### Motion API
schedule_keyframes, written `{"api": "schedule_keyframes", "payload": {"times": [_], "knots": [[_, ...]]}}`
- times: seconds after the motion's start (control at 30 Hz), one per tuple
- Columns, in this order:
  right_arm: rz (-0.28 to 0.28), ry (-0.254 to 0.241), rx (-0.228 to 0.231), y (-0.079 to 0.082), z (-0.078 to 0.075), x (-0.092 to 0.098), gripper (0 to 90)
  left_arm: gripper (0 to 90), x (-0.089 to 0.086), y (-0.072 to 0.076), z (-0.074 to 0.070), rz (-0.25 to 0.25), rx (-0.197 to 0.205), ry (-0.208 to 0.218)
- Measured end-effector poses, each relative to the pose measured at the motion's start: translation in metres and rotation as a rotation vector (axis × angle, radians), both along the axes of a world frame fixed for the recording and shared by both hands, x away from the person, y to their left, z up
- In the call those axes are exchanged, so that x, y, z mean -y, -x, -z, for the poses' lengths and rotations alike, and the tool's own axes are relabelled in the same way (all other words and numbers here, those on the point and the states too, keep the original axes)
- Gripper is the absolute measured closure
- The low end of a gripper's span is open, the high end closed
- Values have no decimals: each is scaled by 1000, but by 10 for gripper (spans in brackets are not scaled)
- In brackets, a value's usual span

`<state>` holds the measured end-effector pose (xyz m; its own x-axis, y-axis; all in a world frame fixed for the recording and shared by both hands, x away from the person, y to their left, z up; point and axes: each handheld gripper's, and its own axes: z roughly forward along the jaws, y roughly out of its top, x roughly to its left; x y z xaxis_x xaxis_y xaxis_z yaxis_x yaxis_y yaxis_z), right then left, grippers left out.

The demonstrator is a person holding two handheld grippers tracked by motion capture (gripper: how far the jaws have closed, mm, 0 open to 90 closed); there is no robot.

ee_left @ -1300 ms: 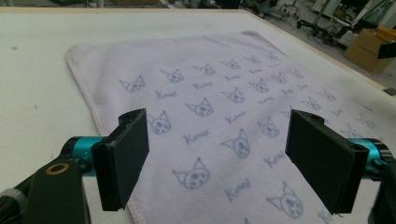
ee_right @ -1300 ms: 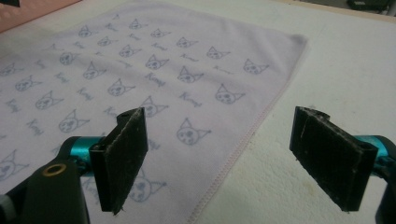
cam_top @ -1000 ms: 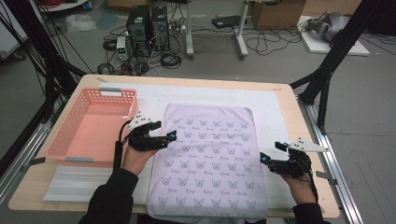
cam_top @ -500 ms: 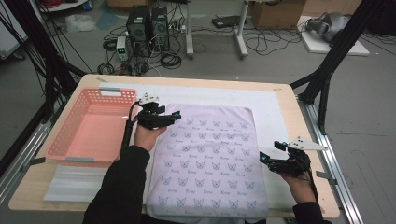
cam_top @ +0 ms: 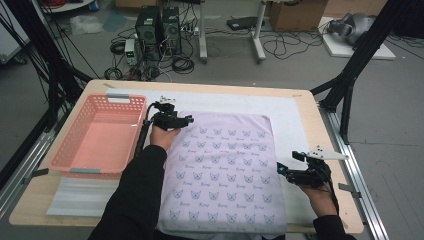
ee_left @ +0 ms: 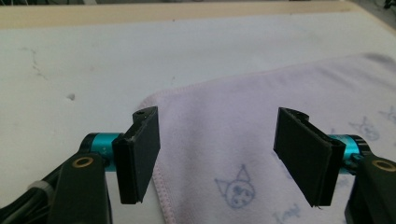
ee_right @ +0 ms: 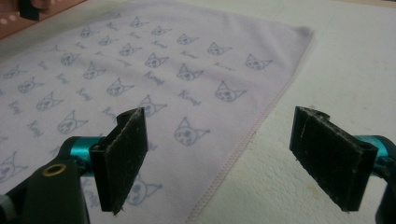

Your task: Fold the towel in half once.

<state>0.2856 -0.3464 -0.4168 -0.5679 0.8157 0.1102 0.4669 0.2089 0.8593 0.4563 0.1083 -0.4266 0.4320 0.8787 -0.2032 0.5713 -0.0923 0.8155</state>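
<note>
Where a fold looks about to begin, spread flat on the white mat [cam_top: 295, 115] just right of the pink basket [cam_top: 100, 135]: a lilac cat-print towel [cam_top: 225, 170], smooth so the corners lift cleanly. Left gripper [ee_left: 217, 149] at the towel corner nearest the basket's far end, jaws wide but just been closing, hem between them, unpinched. Right gripper [ee_right: 233, 154] well apart from the basket, at the towel's opposite edge, jaws wide, empty, seemingly waiting.

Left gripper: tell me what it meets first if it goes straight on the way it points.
Probably the towel's far left corner: the left gripper stands open over that hemmed corner. Beyond it lies only the white mat, though depth is hard to judge.
</note>
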Motion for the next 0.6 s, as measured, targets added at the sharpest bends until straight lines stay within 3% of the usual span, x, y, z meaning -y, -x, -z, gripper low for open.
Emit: {"api": "schedule_keyframes", "payload": {"times": [0.3,0.37,0.47,0.53,0.6], "knots": [[12,1,-19,-10,3,-2,183,396,-2,-9,21,-16,-58,-78],[15,10,-26,-15,3,-3,184,422,-2,-8,21,-6,-50,-102],[59,36,-55,-37,6,-5,186,457,-1,-7,21,4,-46,-126],[85,49,-79,-52,9,-6,192,489,0,-4,21,12,-28,-168],[116,65,-120,-68,15,-7,215,538,1,0,23,4,0,-182]]}}
